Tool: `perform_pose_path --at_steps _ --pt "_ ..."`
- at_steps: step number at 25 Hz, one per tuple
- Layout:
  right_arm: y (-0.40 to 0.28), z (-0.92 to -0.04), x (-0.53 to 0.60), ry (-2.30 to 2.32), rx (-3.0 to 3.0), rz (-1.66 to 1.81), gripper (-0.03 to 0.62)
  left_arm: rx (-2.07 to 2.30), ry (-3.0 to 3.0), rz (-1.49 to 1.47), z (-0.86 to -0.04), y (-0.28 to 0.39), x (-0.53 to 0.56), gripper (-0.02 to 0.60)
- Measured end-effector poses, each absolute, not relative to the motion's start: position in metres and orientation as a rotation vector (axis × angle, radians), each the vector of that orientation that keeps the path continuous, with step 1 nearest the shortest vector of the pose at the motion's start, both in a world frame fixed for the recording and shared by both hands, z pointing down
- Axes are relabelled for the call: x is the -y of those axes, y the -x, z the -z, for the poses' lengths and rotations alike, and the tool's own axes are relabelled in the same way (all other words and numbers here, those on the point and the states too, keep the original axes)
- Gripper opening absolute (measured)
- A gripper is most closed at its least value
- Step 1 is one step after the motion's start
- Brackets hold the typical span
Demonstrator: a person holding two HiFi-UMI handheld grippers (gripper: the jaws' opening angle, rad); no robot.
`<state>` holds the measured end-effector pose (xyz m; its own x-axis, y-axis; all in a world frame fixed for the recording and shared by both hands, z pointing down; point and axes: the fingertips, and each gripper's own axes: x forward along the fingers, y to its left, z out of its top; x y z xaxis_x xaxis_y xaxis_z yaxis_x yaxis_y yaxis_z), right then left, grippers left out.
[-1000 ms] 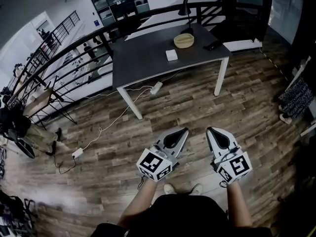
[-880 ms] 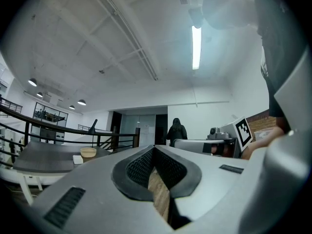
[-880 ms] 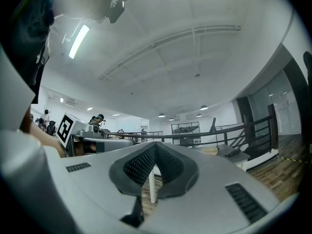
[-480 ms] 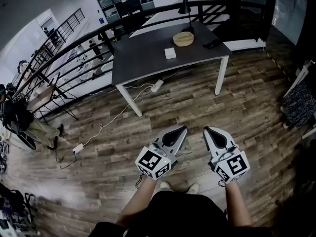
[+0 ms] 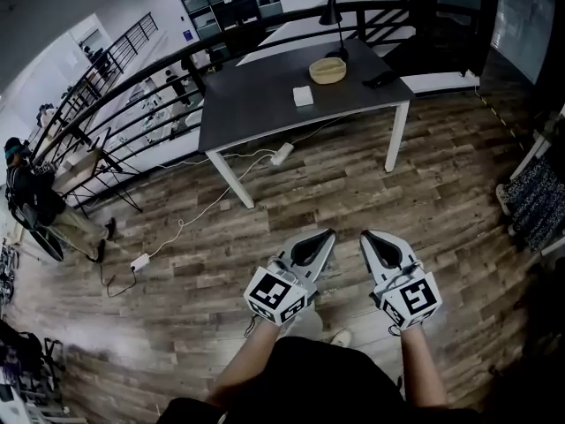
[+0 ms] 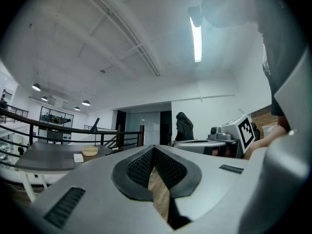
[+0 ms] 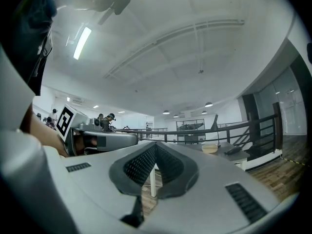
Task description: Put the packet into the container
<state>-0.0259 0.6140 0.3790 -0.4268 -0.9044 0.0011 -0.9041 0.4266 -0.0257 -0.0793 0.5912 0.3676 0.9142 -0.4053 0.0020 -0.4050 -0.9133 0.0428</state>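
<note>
1. Wooden plank floor (image 5: 353,193): fills most of the head view and lies between the person's two grippers and the desk.
2. Black railing (image 5: 132,104): curves behind the desk along its far and left sides.
3. Desk (image 5: 256,104): dark grey top on white legs, well apart from both grippers, in the upper middle of the head view.
4. Person (image 5: 35,206): by the railing at the far left, well apart from the desk.
5. Left hand-held gripper (image 5: 328,234): low in the head view, pointing toward the desk. Its jaws are closed tip to tip with nothing between them.
6. Right hand-held gripper (image 5: 366,235): just beside the left one and pointing the same way. Its jaws are closed together and hold nothing.
7. Black lamp (image 5: 331,11): upright at the desk's far edge, behind the container.
8. Container (image 5: 327,71): a shallow tan bowl on the far right part of the desk.
9. Dark flat object (image 5: 380,79): on the desk's right edge, near the container; too small to tell what it is.
10. Power strip (image 5: 281,155): white, on the floor under the desk's near edge, with a white cable (image 5: 203,210) trailing left across the planks.
11. Packet (image 5: 303,96): small, white and square, flat on the desk just beside the container, on its near left side, not touching it.
</note>
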Motion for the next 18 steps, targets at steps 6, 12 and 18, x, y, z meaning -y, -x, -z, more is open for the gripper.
perform_pose_path --at_steps 6,12,18 --pt "0.017 -0.385 -0.604 1.662 -2.642 0.058 0.005 0.646 -3.026 0.008 -0.37 0.073 -0.58 -0.002" --pt "0.014 -0.389 -0.583 1.649 -2.644 0.079 0.005 0.66 -3.014 0.004 -0.378 0.074 -0.561 -0.002" --pt "0.017 -0.401 -0.54 1.637 -2.662 0.102 0.005 0.67 -2.998 0.006 -0.389 0.076 -0.516 -0.002"
